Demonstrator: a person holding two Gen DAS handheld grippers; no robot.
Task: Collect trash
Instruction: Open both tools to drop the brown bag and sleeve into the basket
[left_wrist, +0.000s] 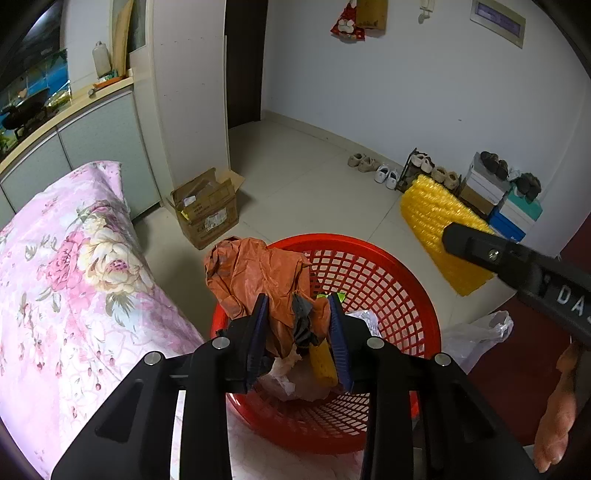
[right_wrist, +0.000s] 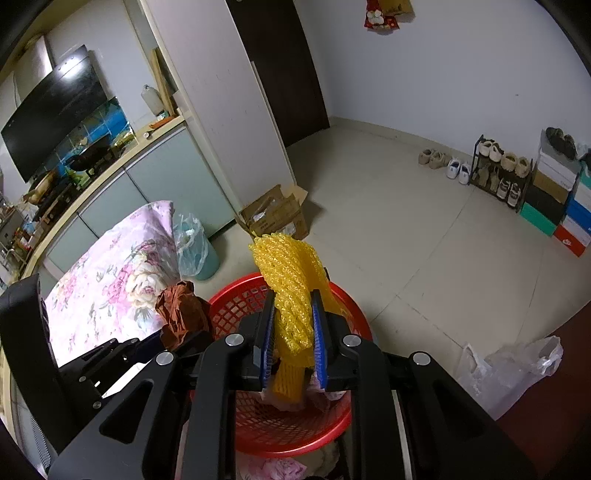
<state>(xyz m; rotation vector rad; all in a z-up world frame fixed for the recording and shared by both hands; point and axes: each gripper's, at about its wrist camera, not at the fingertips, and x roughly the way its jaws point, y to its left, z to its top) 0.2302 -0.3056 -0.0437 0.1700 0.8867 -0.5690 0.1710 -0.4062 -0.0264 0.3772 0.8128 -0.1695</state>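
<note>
A red mesh basket (left_wrist: 388, 266) stands on the floor below both grippers. My left gripper (left_wrist: 298, 299) is shut on a crumpled orange-brown plastic bag (left_wrist: 258, 273), which sticks up above the basket's left rim. In the right wrist view my right gripper (right_wrist: 293, 295) is shut on a yellow foam net (right_wrist: 291, 273), held over the basket (right_wrist: 236, 295). The left wrist view shows the same net (left_wrist: 432, 214) hanging from the right gripper (left_wrist: 465, 240) at the right. A yellow foam piece (left_wrist: 323, 362) and pale wrappers lie inside the basket.
A bed with a pink floral quilt (left_wrist: 74, 277) borders the basket on the left. An open cardboard box (left_wrist: 207, 214) stands behind it, near a small bin lined with a plastic bag (right_wrist: 192, 247). A clear plastic bag (right_wrist: 509, 369) lies on the floor at right. Shoes and shoe boxes (left_wrist: 498, 184) line the far wall.
</note>
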